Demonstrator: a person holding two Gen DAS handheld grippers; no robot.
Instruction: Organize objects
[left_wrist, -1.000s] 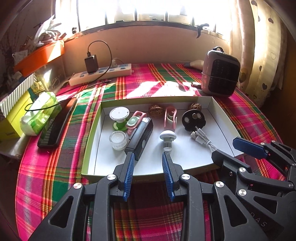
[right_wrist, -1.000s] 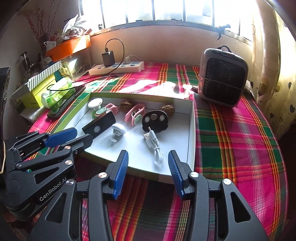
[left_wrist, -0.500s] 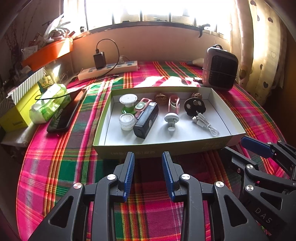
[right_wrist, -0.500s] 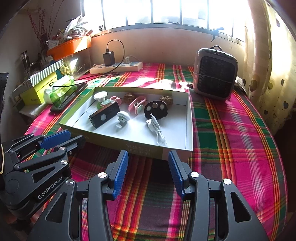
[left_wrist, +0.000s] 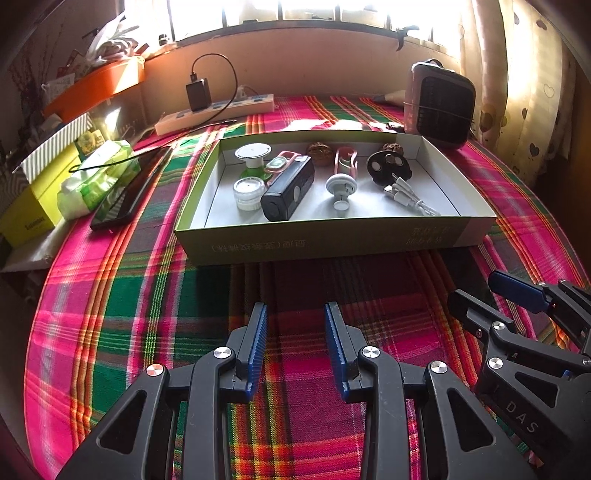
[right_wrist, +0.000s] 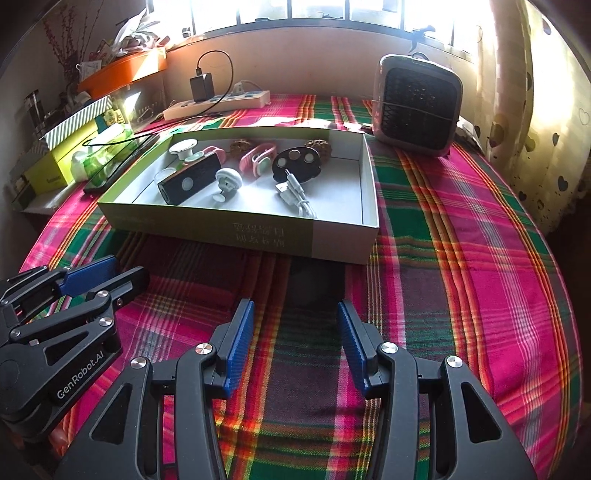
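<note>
Item: shallow cardboard box (left_wrist: 332, 236), green outer wall, white inside, standing on a plaid tablecloth (left_wrist: 147, 302) near the window side of the table; contents, all lying loose on the box floor: white round-topped stand on green base (left_wrist: 253, 157), small clear jar (left_wrist: 249, 192), black rectangular device (left_wrist: 290, 190), pink-and-mint clip (left_wrist: 280, 166) at the back behind the device, second pink clip (left_wrist: 345, 160), two walnuts (left_wrist: 317, 149) against the far wall, white mushroom-shaped knob (left_wrist: 341, 188), black disc with round insets (left_wrist: 388, 168), coiled white cable (left_wrist: 410, 197). Progress, as judged: every small article in view already sits inside the box and none lies out on the cloth, so the gathering looks finished or nearly so; whether further sorting within the box is wanted cannot be told. Left gripper (left_wrist: 295, 347): blue-padded fingers set part-way apart, nothing between them, only cloth beneath. Right gripper (right_wrist: 295, 343): fingers likewise spread, a little wider, empty. Position: the box stands ahead of both grippers, its near wall clear of the fingertips with a band of bare cloth between; nothing touched. Surroundings, not part of the lot: grey heater (right_wrist: 417, 107) right of the box, power strip (left_wrist: 218, 112) behind, phone (left_wrist: 125, 192) and tissue pack (left_wrist: 98, 177) to the left
</note>
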